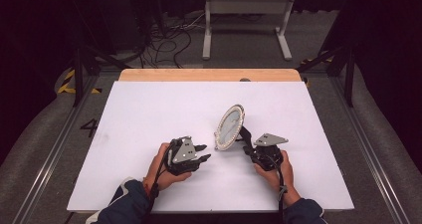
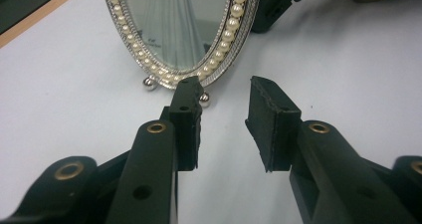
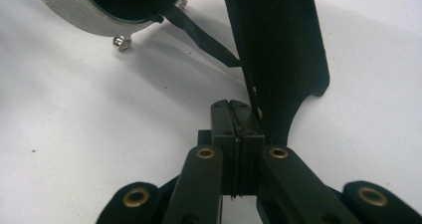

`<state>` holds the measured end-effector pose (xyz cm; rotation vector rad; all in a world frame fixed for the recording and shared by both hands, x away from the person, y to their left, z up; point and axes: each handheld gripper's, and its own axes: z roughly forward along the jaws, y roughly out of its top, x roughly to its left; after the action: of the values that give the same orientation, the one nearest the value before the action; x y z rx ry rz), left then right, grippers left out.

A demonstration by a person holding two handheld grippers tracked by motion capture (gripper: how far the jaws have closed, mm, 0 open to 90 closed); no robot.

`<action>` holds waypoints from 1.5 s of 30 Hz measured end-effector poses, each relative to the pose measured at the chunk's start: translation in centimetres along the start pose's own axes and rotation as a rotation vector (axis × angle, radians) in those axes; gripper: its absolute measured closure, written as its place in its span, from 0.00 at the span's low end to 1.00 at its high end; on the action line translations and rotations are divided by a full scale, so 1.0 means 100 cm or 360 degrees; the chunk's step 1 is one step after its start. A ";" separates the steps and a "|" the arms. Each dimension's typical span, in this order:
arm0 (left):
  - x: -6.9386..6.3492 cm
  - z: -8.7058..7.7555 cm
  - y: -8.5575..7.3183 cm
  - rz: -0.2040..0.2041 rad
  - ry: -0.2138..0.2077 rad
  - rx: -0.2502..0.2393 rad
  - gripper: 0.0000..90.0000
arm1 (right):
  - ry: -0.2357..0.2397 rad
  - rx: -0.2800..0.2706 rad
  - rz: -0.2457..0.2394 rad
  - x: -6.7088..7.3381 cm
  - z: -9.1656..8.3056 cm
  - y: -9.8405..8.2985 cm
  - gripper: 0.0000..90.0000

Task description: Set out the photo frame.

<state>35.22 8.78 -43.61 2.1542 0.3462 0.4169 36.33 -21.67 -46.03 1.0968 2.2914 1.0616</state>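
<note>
An oval mirror [image 1: 230, 127] with a pearl-studded silver rim stands tilted on the white table [image 1: 149, 114], propped by a black easel stand [image 1: 245, 133] behind it. In the left gripper view, the mirror [image 2: 174, 25] rests on small ball feet just beyond my open left gripper [image 2: 224, 97], whose jaws hold nothing. The left gripper [image 1: 201, 153] sits just left of the mirror. My right gripper [image 1: 247, 147] is behind the mirror. In its own view the right gripper [image 3: 230, 107] is shut, pads pressed together, with the stand [image 3: 278, 45] alongside its right jaw. A thin black strap [image 3: 199, 35] links the stand to the mirror back [image 3: 74, 10].
The white sheet covers a wooden tabletop whose bare edge [image 1: 209, 74] shows at the far side. Beyond it on the floor stand a white metal frame [image 1: 246, 15] and loose cables [image 1: 164, 40]. Both of the person's hands rest near the table's front.
</note>
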 end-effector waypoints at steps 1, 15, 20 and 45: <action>0.001 -0.003 -0.002 -0.0002 0.0000 0.0008 0.71 | -0.0004 -0.0002 0.0005 -0.001 0.000 0.000 1.00; 0.001 -0.034 -0.025 -0.0070 0.0052 0.0074 0.55 | -0.0046 -0.0011 0.0022 -0.010 0.002 0.003 1.00; -0.002 -0.046 -0.041 -0.0124 0.0115 0.0106 0.47 | -0.0030 -0.0037 0.0035 -0.010 0.001 0.002 0.94; -0.001 -0.063 -0.061 -0.0164 0.0284 0.0186 0.22 | 0.0151 -0.0253 -0.0059 0.038 -0.010 0.021 0.57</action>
<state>31.92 16.76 -45.22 2.2060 0.5920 0.5435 34.42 -18.33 -43.86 0.9569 2.2449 1.2819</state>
